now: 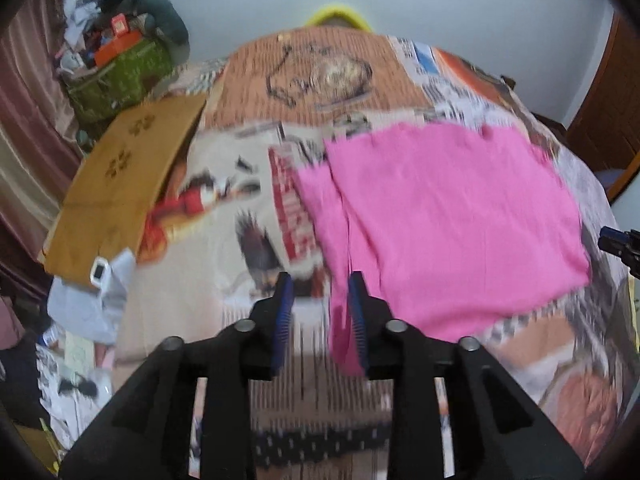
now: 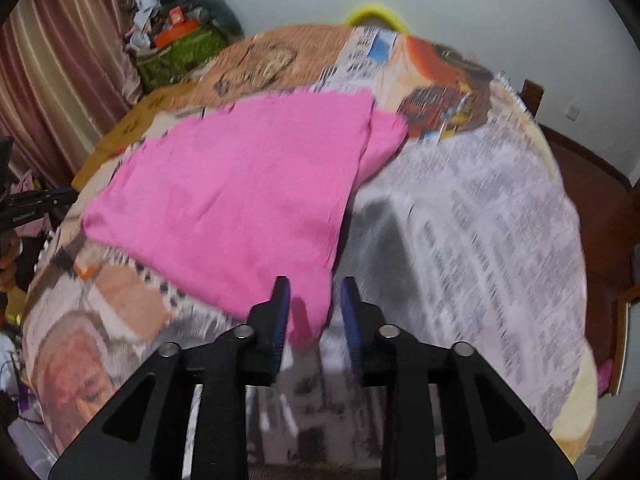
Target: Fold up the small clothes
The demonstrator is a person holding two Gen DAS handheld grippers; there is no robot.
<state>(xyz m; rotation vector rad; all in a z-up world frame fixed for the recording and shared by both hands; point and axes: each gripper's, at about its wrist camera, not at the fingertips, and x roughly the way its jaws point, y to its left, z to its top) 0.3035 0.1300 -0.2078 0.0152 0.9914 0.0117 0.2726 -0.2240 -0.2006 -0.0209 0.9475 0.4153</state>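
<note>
A pink garment [image 1: 448, 216] lies spread on a round table covered in newspaper [image 1: 224, 208]. My left gripper [image 1: 322, 300] is open at the garment's near left corner, and a strip of pink cloth runs down between its fingers beside the right finger [image 1: 358, 312]. In the right wrist view the garment [image 2: 240, 184] fills the middle. My right gripper [image 2: 314, 304] is open at the near right corner, and a pink tip lies between its fingers. The frames are blurred by motion.
A brown cardboard sheet [image 1: 120, 184] lies on the table's left side. A green box with clutter [image 1: 120, 76] stands behind it. Curtains [image 2: 60, 60] hang at left. A yellow rim [image 1: 340, 14] shows beyond the far edge. The newspaper [image 2: 480, 220] is bare to the garment's right.
</note>
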